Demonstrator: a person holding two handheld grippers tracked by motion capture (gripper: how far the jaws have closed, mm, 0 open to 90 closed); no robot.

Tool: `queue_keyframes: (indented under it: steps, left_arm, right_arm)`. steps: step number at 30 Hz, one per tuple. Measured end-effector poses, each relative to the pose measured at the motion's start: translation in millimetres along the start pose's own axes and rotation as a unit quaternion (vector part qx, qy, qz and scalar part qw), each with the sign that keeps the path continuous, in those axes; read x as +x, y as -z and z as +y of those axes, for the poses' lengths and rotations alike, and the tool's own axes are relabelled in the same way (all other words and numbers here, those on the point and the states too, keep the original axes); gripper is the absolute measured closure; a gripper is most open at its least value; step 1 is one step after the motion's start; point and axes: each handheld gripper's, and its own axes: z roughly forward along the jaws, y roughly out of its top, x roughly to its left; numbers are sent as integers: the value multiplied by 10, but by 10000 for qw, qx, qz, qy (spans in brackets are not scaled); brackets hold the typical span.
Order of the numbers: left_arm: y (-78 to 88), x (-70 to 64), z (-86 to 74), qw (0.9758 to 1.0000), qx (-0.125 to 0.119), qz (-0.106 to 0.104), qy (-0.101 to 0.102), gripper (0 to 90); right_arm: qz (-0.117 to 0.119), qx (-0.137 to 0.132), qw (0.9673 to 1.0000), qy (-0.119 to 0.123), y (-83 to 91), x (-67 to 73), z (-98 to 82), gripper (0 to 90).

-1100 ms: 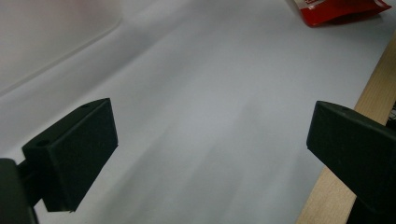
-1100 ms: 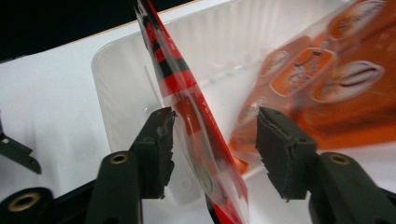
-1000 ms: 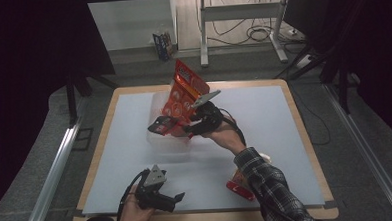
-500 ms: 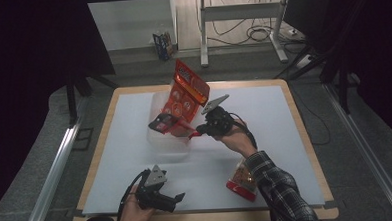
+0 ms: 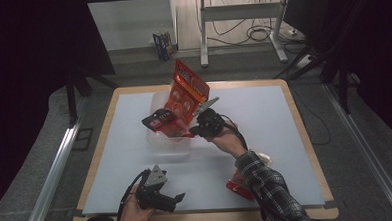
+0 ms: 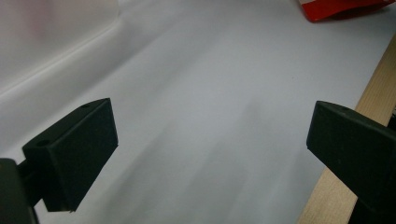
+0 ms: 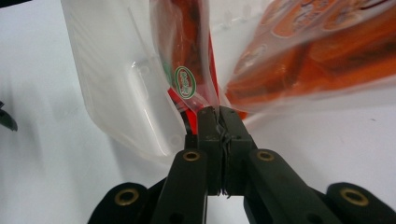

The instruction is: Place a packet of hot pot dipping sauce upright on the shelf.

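While the left tool (image 5: 175,197) gapes empty, the right tool (image 7: 218,116) pinches the orange snack bag (image 7: 187,70).

— What lies between your left gripper's (image 6: 210,154) jaws?
— Nothing but bare white table (image 6: 201,93); they stand wide apart. The wooden edge (image 6: 369,93) runs at right, a red packet (image 6: 341,8) up top.

Plaid sleeve (image 5: 272,187), black tool (image 5: 197,132), brass screws

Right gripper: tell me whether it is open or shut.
Shut. In the right gripper view the right gripper has its pads pressed together on the clear edge of an orange packet beside the clear bin.
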Motion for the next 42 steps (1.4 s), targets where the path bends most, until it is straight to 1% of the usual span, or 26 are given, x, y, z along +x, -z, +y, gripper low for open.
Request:
queue_keyframes:
  steps: [2,5,8,10,11,12,14,15,19,21,24,27,33,36,37,38,39,40,42]
  left_arm:
    - [-1,-2,0,10000,4,-5,-3,18]
    - [-1,-2,1,10000,3,-10,-6,18]
    - [-5,-1,0,10000,14,-8,2,19]
    - [-6,-1,-1,10000,20,-1,-3,19]
    - [-4,-1,-1,10000,19,0,0,19]
    - [-3,-1,-1,10000,14,-4,-1,19]
    - [-3,1,-1,10000,10,-1,4,18]
    - [-4,1,-1,10000,14,-1,3,19]
    - [-4,-2,0,10000,16,0,-3,19]
    - [-5,-2,-1,10000,16,5,2,19]
    - [-5,-1,-1,10000,11,-4,20,19]
    - [-10,-2,-2,10000,23,-7,7,19]
    - [-17,-6,0,10000,52,5,-15,18]
    - [-21,-10,0,10000,78,20,-44,19]
    - [-23,-11,-1,9999,82,23,-54,19]
    - [-24,-12,-1,9999,87,23,-58,19]
    - [-26,-13,-1,9999,92,26,-63,19]
    - [-26,-13,-1,9999,94,27,-63,19]
    - [-26,-13,-1,9999,99,29,-71,19]
  right_arm:
    - [19,-9,10000,7,-47,12,11,868]
    - [-12,45,10000,17,-122,15,17,853]
    - [94,21,9999,-65,-171,-6,10,844]
    - [131,37,9999,-26,-198,-2,6,841]
    - [96,48,9999,5,-193,4,12,799]
    - [1,30,10000,8,-168,2,22,767]
    - [65,-97,9999,-85,-119,-25,30,718]
    - [42,-147,9998,-131,-88,-39,34,691]
    - [-36,-159,9997,-168,-39,-49,27,598]
    - [-78,-180,9996,-201,-28,-43,7,540]
    - [-149,-194,9994,-225,-10,-25,-42,428]
    - [-152,-227,9993,-260,16,-10,-91,328]
    - [-277,-332,9988,-248,62,34,-158,169]
    - [-307,-388,9986,-205,73,52,-161,163]
    - [-298,-405,9985,-228,78,58,-150,173]
    - [-291,-415,9984,-261,83,61,-134,223]
    - [-272,-411,9984,-291,91,66,-114,295]
    - [-208,-409,9985,-304,96,72,-84,337]
    - [-155,-436,9986,-269,91,83,-33,423]
